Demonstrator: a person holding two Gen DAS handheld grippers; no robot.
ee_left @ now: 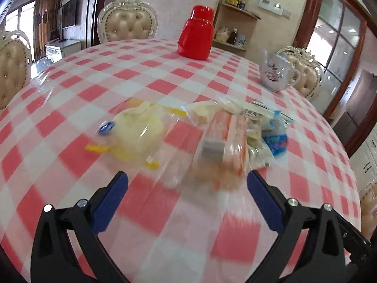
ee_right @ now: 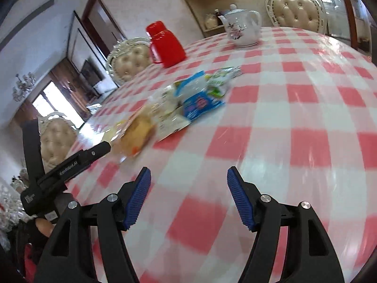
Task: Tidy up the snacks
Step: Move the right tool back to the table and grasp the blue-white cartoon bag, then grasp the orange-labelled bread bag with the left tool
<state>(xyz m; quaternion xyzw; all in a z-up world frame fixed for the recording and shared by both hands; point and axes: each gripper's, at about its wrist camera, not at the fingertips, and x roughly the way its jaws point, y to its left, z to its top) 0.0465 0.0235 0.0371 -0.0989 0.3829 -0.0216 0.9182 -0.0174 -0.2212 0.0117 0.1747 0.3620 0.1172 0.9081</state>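
Observation:
A loose row of snack packets lies on the pink-and-white checked tablecloth (ee_left: 165, 224). In the left wrist view a clear bag with a pale yellow bun (ee_left: 134, 132) sits left of a clear orange-striped bread packet (ee_left: 221, 146) and a blue-and-white packet (ee_left: 275, 139). My left gripper (ee_left: 187, 176) is open wide just short of them, with nothing between its fingers. The right wrist view shows the bread packet (ee_right: 141, 129), the blue packet (ee_right: 200, 101) and a green-and-white packet (ee_right: 221, 77). My right gripper (ee_right: 189, 171) is open over bare cloth in front of them, holding nothing. A finger of the left gripper (ee_right: 99, 149) reaches in beside the bread packet.
A red flask (ee_left: 196, 35) (ee_right: 165, 44) and a white flowered teapot (ee_left: 278, 73) (ee_right: 242, 28) stand at the far side of the round table. Padded cream chairs (ee_left: 128, 23) (ee_right: 297, 9) ring the table. A corner shelf (ee_left: 235, 28) is behind.

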